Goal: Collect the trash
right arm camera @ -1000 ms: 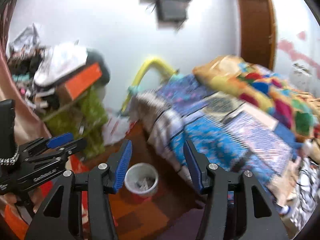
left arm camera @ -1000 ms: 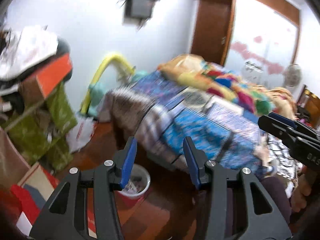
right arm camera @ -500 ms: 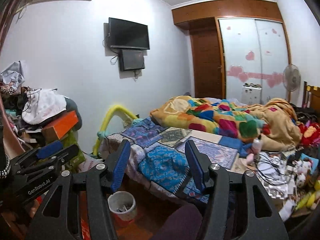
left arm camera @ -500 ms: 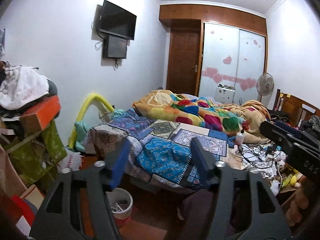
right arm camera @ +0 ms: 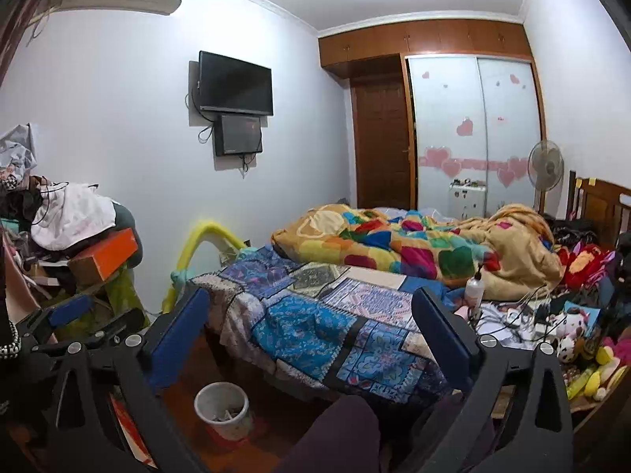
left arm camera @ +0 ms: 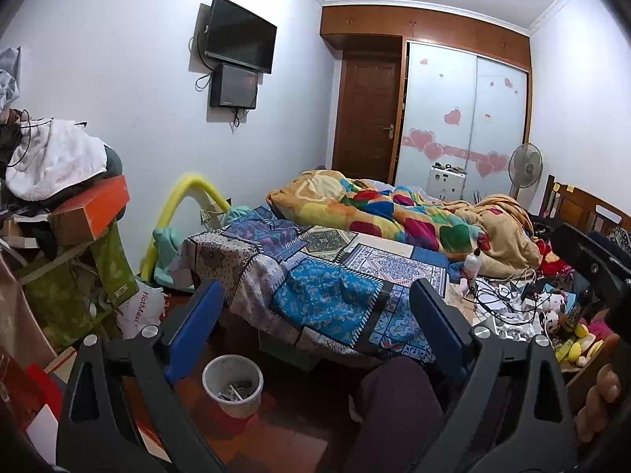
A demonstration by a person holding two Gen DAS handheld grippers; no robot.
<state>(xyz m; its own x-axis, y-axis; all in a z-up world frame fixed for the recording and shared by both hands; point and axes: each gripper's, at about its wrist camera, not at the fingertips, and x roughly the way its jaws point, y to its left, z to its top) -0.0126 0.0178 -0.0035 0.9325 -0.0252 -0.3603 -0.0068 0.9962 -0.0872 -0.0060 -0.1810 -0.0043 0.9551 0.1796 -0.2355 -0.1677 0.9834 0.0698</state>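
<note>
- Step in hand, as I judge it: the search stage. Neither tool is near any litter; both look out across the bedroom at bed height.
- The left tongs (left arm camera: 315, 307), black with blue pads, stand spread wide with nothing between the pads. The right tongs (right arm camera: 311, 315) are likewise wide apart and hold nothing.
- The round white plastic waste bin (left arm camera: 232, 385) stands on the brown wooden floor (left arm camera: 276, 441) just off the near corner of the bed with the blue patchwork cover (left arm camera: 327, 299); it already holds some scraps.
- Likely litter: the tangle of papers, cables and small bits (left arm camera: 508, 303) along the bed's right edge, beside a white pump bottle (left arm camera: 472, 264). What there counts as trash is too small to tell.
- The next move calls for swinging toward that edge, singling out one loose piece and lowering one pair of tongs over it.
- Readable writing: "HotMaxx" or similar on the white plastic bag (left arm camera: 144, 311) on the floor by the bed's left side. Other labels are illegible.
</note>
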